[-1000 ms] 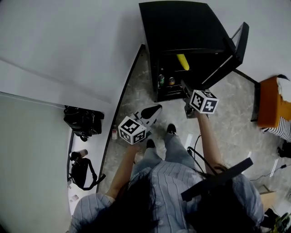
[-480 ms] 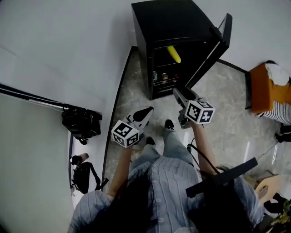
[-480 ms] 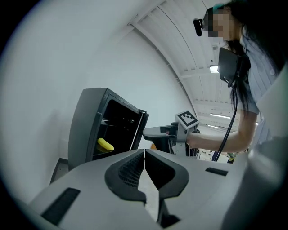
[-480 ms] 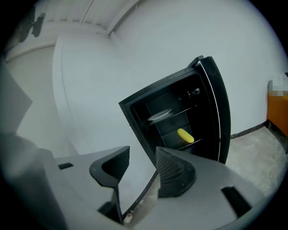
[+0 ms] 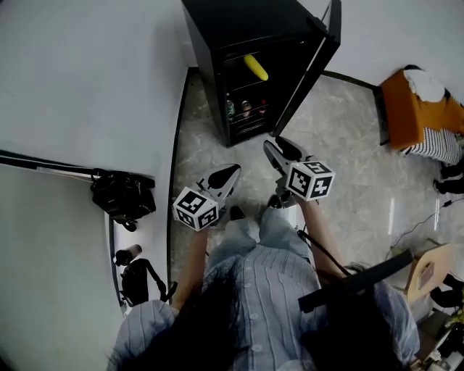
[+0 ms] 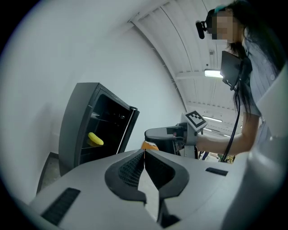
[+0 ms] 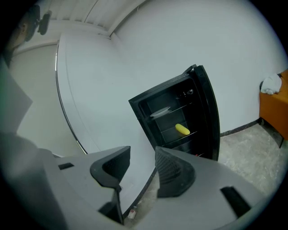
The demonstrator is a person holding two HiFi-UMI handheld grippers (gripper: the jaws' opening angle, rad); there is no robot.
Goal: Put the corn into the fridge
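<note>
Head view: the corn point(image 5: 254, 67) lies on a shelf inside the fridge point(image 5: 217, 29), upper centre; placement appears complete. The door point(image 5: 324, 43) stands open, probably the remaining step. Left gripper point(image 5: 230, 172) is pressed together, empty. Right gripper point(image 5: 278, 148) is closing on nothing.

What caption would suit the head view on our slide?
Corn lies on a shelf inside the open fridge, drinks stored below.

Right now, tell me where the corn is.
The corn lies inside the open fridge, at top centre of the head view, above the drinks stored lower down.
</note>
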